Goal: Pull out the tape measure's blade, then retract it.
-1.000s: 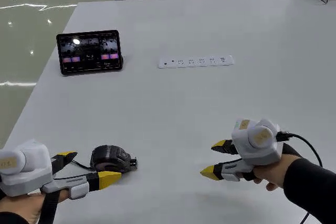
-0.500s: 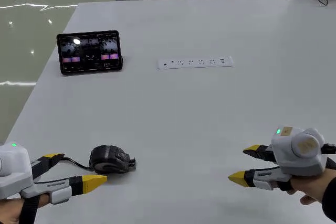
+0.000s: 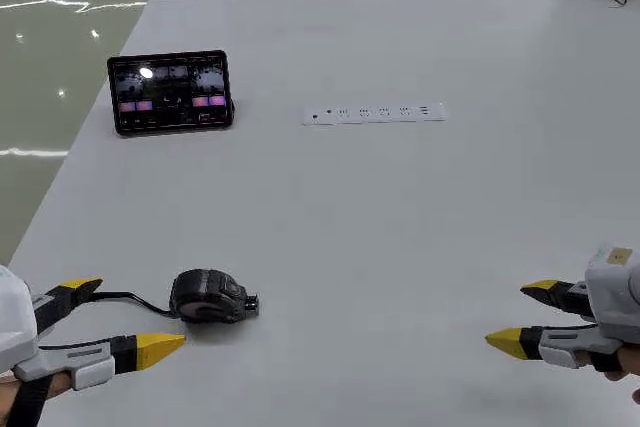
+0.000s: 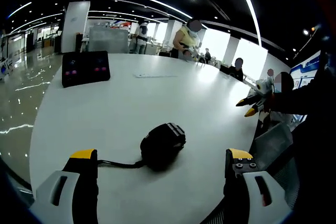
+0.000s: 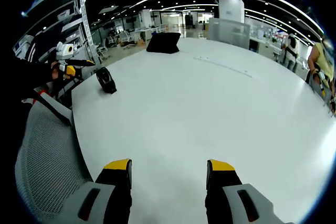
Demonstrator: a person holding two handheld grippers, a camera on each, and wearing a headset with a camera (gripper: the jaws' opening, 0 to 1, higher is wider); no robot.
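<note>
The tape measure (image 3: 208,296) lay on its side near the front left corner of the smooth, matte white table (image 3: 400,207). It was a rounded black case, compact and a little glossy, with a small hook end poking out on the side away from the left gripper. No blade was drawn out. A thin black strap (image 3: 130,298) trailed from the case along the tabletop as far as the tip of one jaw of the left gripper (image 3: 125,315); whether it touched could not be told.

The left gripper sat just beside the tape measure, jaws spread wide and holding nothing. Its fingers were dark with blunt yellow tips on a white plastic body. In the left gripper view the tape measure (image 4: 163,145) lay just ahead of the gap between the two jaws of the left gripper (image 4: 161,156).

The right gripper (image 3: 513,314) hovered well apart from the tape measure, across the bare tabletop, its jaws likewise parted and empty.

Far beyond the tape measure a flat black tablet (image 3: 170,93) stood propped with its screen lit, and a long, slim white power strip (image 3: 373,113) lay farther off to its side.
</note>
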